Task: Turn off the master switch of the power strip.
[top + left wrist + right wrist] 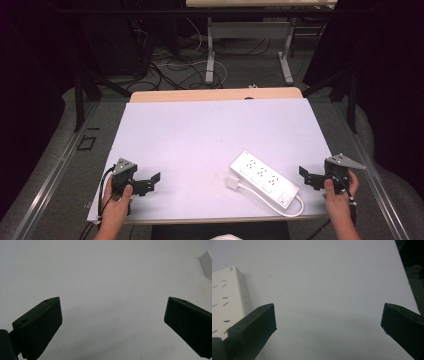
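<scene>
1. The white rectangular plastic power strip (264,179) lay flat on the white table (200,140), at about 5 o'clock of its surface, its white plug (232,182) and looped cord beside it.
2. The left black two-jaw gripper (148,183), at 7 o'clock, had its jaws spread wide with nothing between them.
3. The right black two-jaw gripper (307,177), at 3 o'clock of the strip and near it, stood equally wide, holding nothing.

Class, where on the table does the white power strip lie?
High view: the power strip lies diagonally at the table's near right, left of the right claw.
</scene>
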Motion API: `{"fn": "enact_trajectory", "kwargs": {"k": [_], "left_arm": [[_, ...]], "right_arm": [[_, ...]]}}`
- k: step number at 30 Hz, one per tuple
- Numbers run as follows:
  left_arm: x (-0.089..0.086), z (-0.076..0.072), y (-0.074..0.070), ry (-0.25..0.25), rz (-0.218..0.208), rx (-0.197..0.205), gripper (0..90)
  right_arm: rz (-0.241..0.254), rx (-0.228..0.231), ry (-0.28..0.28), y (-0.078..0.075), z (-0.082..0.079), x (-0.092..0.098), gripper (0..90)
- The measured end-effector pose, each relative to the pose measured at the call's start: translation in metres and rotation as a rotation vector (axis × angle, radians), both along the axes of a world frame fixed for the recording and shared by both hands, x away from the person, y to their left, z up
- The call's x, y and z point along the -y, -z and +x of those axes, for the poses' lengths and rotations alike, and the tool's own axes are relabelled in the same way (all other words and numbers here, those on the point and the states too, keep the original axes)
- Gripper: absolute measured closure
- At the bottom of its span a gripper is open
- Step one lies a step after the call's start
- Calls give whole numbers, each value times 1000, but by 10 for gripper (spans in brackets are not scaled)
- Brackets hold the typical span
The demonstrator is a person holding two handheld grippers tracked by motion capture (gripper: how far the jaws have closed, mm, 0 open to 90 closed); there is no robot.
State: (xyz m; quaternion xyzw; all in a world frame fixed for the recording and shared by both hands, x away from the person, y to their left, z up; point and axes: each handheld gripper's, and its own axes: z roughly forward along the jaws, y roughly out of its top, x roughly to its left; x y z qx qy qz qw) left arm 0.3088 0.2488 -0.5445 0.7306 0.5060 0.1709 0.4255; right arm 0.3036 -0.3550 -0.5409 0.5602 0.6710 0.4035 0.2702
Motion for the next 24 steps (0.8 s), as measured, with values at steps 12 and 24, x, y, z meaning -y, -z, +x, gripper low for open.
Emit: {"fn": "enact_trajectory", "kwargs": {"k": [12,24], "left_arm": [[4,-4,-2,22,2,3,12],[5,-7,-5,24,16,3,28]], "right_arm": [[18,10,5,-4,-5,-1,0],[-3,2,-33,-8,-7,-2,0]]}}
